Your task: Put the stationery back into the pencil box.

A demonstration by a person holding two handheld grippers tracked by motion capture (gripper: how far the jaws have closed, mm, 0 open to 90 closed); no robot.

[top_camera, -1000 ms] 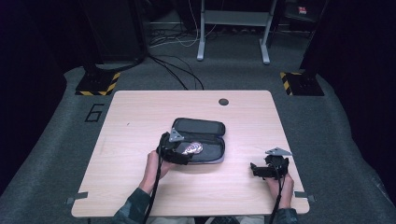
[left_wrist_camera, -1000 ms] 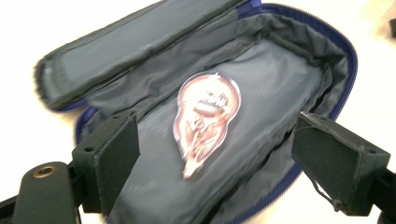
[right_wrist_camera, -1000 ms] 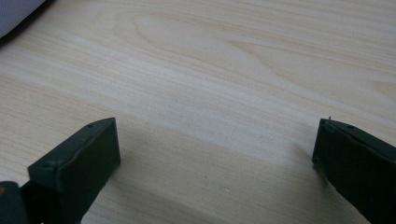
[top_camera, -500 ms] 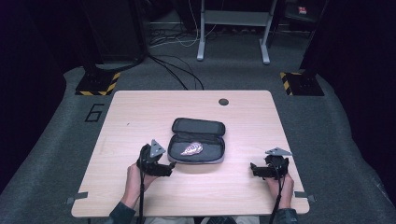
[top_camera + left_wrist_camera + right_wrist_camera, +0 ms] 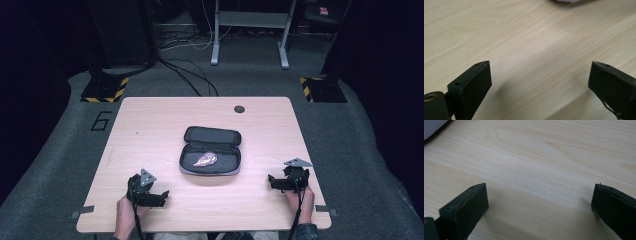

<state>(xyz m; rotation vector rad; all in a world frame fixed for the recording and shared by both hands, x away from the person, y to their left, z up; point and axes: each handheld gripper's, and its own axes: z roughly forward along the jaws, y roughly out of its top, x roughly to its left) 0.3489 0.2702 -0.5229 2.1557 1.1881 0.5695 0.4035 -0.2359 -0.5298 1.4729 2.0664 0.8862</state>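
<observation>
An open dark zip case (image 5: 214,137) lies in the middle of the wooden table (image 5: 150,125). A shiny silver-pink packet (image 5: 205,159) rests in its lower half. My left gripper (image 5: 161,195) sits low over bare wood at the near left, apart from the case, jaws pointing right. Its jaws have just been opening and stand wide in the left gripper view (image 5: 540,75), with nothing between them. My right gripper (image 5: 270,181) is at the near right, pointing left toward the case. It is open over bare wood in the right gripper view (image 5: 540,197).
A small dark round hole (image 5: 239,109) marks the table's far side. The grey edge of the case (image 5: 431,127) shows at the top left of the right gripper view. Cables and stands crowd the floor beyond the table.
My left gripper has drawn back from the case toward the near left corner and lowered, its jaws wider. The packet stays in the case. The right gripper has not moved.
</observation>
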